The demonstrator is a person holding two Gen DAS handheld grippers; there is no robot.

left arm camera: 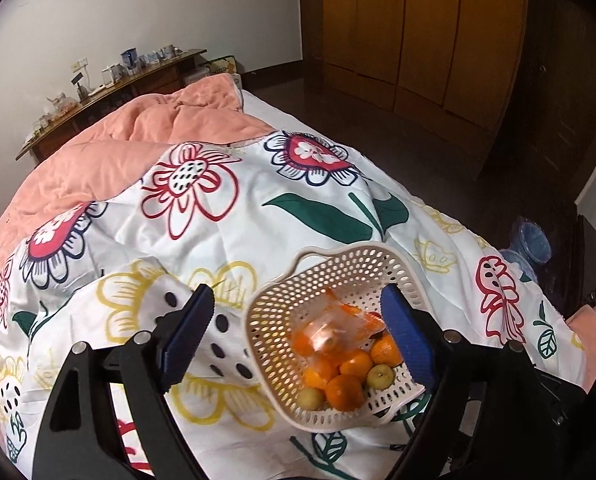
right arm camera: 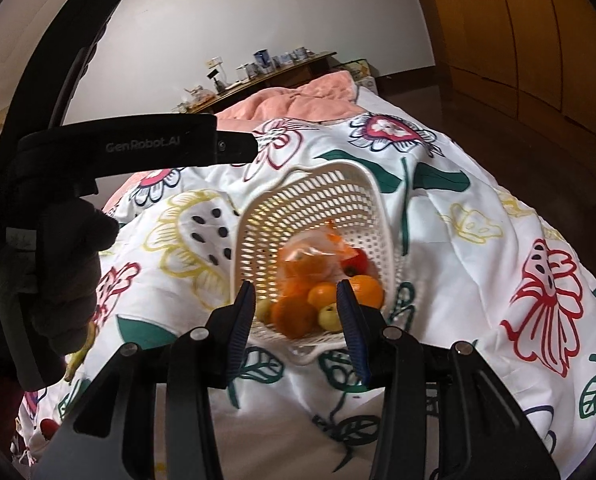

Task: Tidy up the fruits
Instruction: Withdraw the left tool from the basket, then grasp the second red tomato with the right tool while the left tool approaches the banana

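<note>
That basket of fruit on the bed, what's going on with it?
A person with a gripper in each hand is sorting fruit. The white basket sits on the flowered quilt, holding oranges, small green fruit and a plastic bag. The left gripper is open and empty above it; the right gripper holds nothing either.

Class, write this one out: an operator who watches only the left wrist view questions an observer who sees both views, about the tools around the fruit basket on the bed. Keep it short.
Operator: I see my left tool open over the basket. What holds it?
Observer: A dark-gloved hand grips its handle, on the picture's left of the basket.
Operator: And the right tool?
Observer: The right tool points at the basket's near rim. Its pads are a little apart, with nothing pressed between them.
</note>
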